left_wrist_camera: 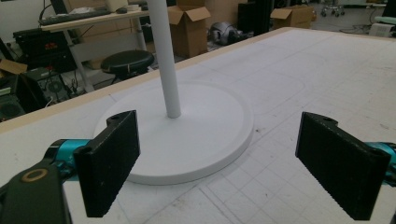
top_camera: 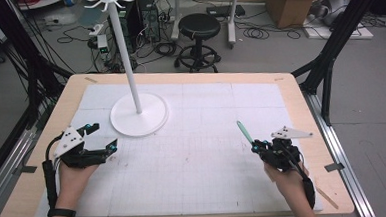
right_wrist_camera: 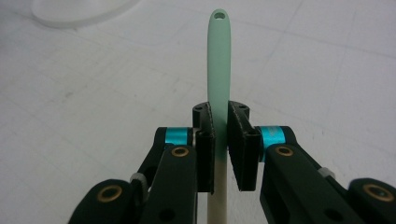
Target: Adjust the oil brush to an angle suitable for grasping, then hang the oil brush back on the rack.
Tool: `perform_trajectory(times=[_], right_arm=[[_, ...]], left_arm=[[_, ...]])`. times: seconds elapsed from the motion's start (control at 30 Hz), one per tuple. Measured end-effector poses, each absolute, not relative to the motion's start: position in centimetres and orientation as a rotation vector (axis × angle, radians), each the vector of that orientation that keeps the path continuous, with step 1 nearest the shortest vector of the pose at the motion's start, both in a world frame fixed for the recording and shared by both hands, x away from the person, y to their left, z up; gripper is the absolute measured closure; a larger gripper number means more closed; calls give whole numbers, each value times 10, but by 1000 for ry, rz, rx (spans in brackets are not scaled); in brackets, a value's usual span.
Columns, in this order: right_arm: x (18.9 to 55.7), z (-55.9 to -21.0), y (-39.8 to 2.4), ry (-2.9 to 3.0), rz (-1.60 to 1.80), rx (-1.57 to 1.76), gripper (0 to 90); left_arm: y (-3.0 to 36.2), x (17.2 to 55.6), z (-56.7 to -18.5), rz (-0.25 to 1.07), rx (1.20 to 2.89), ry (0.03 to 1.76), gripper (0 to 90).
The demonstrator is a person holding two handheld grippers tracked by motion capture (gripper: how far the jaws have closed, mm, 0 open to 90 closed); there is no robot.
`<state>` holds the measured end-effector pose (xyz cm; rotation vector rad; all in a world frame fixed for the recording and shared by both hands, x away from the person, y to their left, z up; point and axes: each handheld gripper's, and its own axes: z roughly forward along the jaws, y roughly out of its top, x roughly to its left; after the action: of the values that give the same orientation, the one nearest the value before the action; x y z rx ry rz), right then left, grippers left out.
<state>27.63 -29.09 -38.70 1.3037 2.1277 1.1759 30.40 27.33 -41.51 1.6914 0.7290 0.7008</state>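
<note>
Two grippers worked: the right gripper [top_camera: 259,146] pinched a green stick [right_wrist_camera: 219,70] above the table [top_camera: 193,158]; the left gripper [top_camera: 101,137] gaped empty beside the stand [top_camera: 139,116]. Narrow purchase risked the stick pivoting.

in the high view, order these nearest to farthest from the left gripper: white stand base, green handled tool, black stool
1. White stand base: on the mat, just ahead and right of the left gripper.
2. Green handled tool: across the mat, clamped in the right gripper.
3. Black stool: on the floor beyond the table's far edge.
</note>
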Motion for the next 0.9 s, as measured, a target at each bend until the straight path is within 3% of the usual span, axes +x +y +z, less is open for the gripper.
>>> perform_trajectory(times=[0.9], right_arm=[[334,-291,-225,2095,1459,902,820]], left_arm=[[277,303,-412,679,1649,721,144]])
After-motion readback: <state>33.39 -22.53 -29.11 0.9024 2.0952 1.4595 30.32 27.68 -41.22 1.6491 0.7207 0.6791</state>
